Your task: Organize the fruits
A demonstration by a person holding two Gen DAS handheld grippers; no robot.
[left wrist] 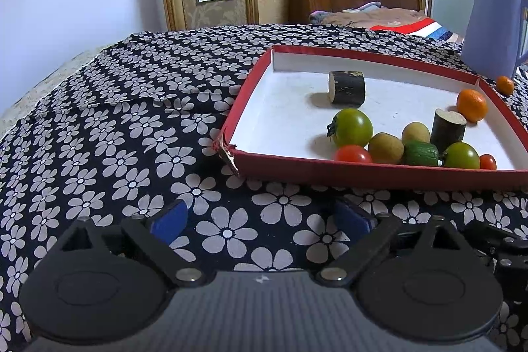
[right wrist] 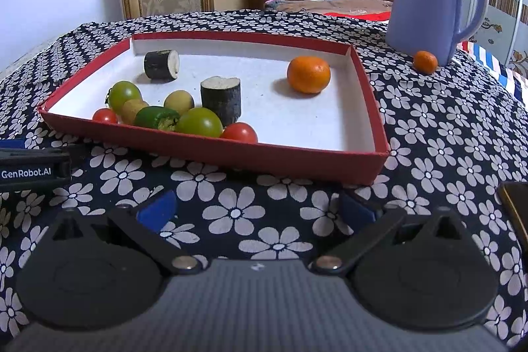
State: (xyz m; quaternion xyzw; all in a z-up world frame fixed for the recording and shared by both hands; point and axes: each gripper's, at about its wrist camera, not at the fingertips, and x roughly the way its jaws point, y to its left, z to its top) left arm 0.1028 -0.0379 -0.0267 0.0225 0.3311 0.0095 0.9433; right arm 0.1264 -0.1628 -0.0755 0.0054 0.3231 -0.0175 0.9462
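A red tray (right wrist: pixel 211 155) with a white floor holds a large orange (right wrist: pixel 308 74), two dark sugarcane pieces (right wrist: pixel 221 100), green tomatoes (right wrist: pixel 199 122), red tomatoes (right wrist: pixel 240 132), small yellow-brown fruits and a green one. The tray also shows in the left wrist view (left wrist: pixel 379 175). A small orange (right wrist: pixel 425 61) lies on the cloth outside the tray, beside the jug; it also shows in the left wrist view (left wrist: pixel 505 85). My left gripper (left wrist: pixel 260 218) is open and empty, short of the tray's near left corner. My right gripper (right wrist: pixel 257 207) is open and empty before the tray's near wall.
A blue jug (right wrist: pixel 429 2) stands behind the tray's far right corner. A black floral cloth (right wrist: pixel 445 137) covers the table. The left gripper's body (right wrist: pixel 33 164) shows at the left edge of the right wrist view. A dark object (right wrist: pixel 514 207) lies at the right edge. A bed is behind.
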